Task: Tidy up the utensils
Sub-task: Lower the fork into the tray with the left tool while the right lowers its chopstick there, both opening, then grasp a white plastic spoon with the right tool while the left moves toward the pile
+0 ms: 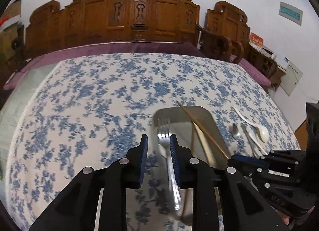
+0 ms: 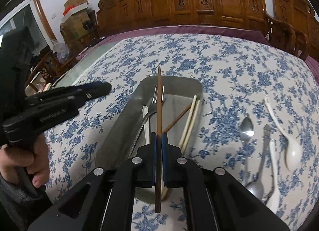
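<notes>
A grey metal tray (image 2: 179, 85) lies on the blue-flowered tablecloth. In it are a steel fork (image 2: 154, 101), a white spoon (image 2: 145, 119), one brown chopstick (image 2: 177, 119) and two cream chopsticks (image 2: 191, 119). My right gripper (image 2: 159, 137) is shut on a second brown chopstick (image 2: 159, 95), held over the tray and pointing away. My left gripper (image 1: 158, 137) is open. The fork (image 1: 169, 163) shows through its gap, close to the right pad, but it lies in the tray below. From the right wrist view, the left gripper (image 2: 105, 87) hovers just left of the tray.
Right of the tray, on the cloth, lie a metal spoon (image 2: 247, 127), another metal utensil (image 2: 265, 151) and two white spoons (image 2: 291, 147). Carved wooden chairs (image 1: 139, 17) line the far side of the table. A hand (image 2: 20, 161) holds the left gripper's handle.
</notes>
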A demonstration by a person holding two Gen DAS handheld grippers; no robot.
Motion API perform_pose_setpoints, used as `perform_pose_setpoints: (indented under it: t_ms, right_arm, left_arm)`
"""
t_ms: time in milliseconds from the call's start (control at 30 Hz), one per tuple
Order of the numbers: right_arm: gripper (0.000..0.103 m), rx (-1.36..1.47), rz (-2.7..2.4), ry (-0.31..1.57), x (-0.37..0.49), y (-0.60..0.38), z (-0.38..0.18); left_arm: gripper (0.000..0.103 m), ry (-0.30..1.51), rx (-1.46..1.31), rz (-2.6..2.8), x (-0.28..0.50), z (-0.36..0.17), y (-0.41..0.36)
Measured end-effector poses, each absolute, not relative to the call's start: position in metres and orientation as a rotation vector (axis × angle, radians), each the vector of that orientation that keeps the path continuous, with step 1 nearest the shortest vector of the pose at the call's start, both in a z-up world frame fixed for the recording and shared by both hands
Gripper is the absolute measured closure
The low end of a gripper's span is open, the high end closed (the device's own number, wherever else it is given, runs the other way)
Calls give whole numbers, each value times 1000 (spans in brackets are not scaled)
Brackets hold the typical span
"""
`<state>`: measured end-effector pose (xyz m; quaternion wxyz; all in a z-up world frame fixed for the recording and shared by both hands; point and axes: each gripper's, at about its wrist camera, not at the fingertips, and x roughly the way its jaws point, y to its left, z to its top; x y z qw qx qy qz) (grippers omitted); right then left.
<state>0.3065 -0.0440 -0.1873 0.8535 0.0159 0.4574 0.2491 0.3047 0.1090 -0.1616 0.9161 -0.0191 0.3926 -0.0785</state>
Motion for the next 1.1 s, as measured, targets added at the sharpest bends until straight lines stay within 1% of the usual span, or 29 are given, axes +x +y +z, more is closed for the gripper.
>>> perform_pose_setpoints:
  t_ms: [333,633,700,733,833,900,933,1100]
  right_arm:
    - [96,22,516,994,314,-28,-209]
    - [95,19,582,941,304,-43,-192]
    - [95,7,577,922,301,-55,-185]
    - [95,2,575,912,299,-63,-181]
    - [95,-23,540,888,298,-91,-170]
    - [95,-50,501,878,300,-113,-165]
    - [96,-65,480,876,302,-124,-163]
    - [96,-105,399,891,313,-171,-167]
  left_arm:
    - [82,807,-49,-137,308,-160,123]
    - [81,804,-41,-156,305,-159,115]
    - [80,801,-33,-167,303,-158,108]
    - [76,799,-30,-173,302,-157,105]
    - [74,789,-19,-193,298,-154,96]
    - [70,785,-24,-205,296,-153,92]
    - [68,784,-28,-212,295,-152,89]
    - [63,776,-21,-240,290,-149,74]
